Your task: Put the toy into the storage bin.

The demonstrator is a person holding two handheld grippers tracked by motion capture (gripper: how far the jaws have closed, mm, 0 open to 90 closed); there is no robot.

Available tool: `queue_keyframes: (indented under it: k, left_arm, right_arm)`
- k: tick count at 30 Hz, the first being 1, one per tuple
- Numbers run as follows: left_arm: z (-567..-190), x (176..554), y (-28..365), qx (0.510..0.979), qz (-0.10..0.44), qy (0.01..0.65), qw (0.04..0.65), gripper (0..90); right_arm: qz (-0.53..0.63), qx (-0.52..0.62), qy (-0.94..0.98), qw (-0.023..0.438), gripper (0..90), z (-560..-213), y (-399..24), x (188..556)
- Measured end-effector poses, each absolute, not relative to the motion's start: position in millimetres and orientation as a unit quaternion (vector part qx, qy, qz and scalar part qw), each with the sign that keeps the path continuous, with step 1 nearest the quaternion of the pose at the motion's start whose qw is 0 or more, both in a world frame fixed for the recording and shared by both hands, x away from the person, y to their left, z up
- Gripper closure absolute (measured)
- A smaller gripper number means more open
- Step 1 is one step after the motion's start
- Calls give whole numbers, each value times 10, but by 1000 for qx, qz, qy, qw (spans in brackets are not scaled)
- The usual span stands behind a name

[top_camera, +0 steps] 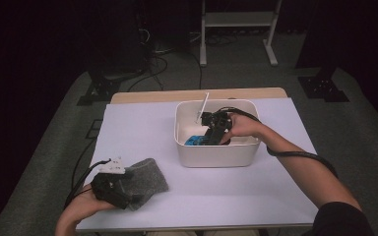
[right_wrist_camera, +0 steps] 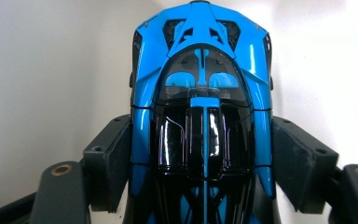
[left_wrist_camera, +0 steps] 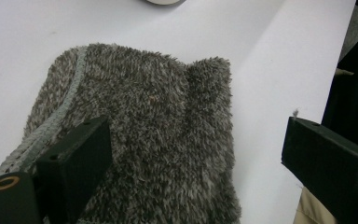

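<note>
A glossy blue and black toy car [right_wrist_camera: 200, 56] fills the space between my right gripper's [right_wrist_camera: 200, 144] jaws, and both pads press on its sides. From above, that gripper [top_camera: 211, 133] reaches down into a white bin [top_camera: 216, 160], with the car [top_camera: 194, 141] showing blue inside it. A fuzzy grey cloth [left_wrist_camera: 144, 126] lies on the white table at the near left. My left gripper [left_wrist_camera: 196, 135] hovers over it with its jaws wide open, one jaw above the cloth and the other past the cloth's edge. The high view places this gripper [top_camera: 128, 189] at the near left corner beside the cloth [top_camera: 147, 177].
A thin white stick [top_camera: 203, 105] leans out of the bin's far side. The white tabletop [top_camera: 142, 128] stretches between bin and cloth. Its near edge lies close to my left hand. Beyond the table are a dark floor, cables and a metal stand [top_camera: 236, 29].
</note>
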State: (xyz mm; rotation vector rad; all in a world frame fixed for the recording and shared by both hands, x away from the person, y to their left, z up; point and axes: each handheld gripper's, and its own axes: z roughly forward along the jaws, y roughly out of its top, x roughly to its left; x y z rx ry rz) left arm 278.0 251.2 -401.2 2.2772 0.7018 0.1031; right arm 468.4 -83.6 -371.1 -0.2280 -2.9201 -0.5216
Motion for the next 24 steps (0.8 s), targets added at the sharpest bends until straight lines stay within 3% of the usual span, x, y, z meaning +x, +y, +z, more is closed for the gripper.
queue_keyframes:
  k: [10, 24]
  left_arm:
    - [-4007, 2778, 2504, 888, 40, 272, 369, 79]
    - [-4007, 2774, 2497, 887, 41, 272, 370, 79]
  right_arm:
    - [-205, -97, -969, 102, 286, -3629, -855, 4724]
    - [-204, -101, -969, 93, 277, -3578, -889, 4722]
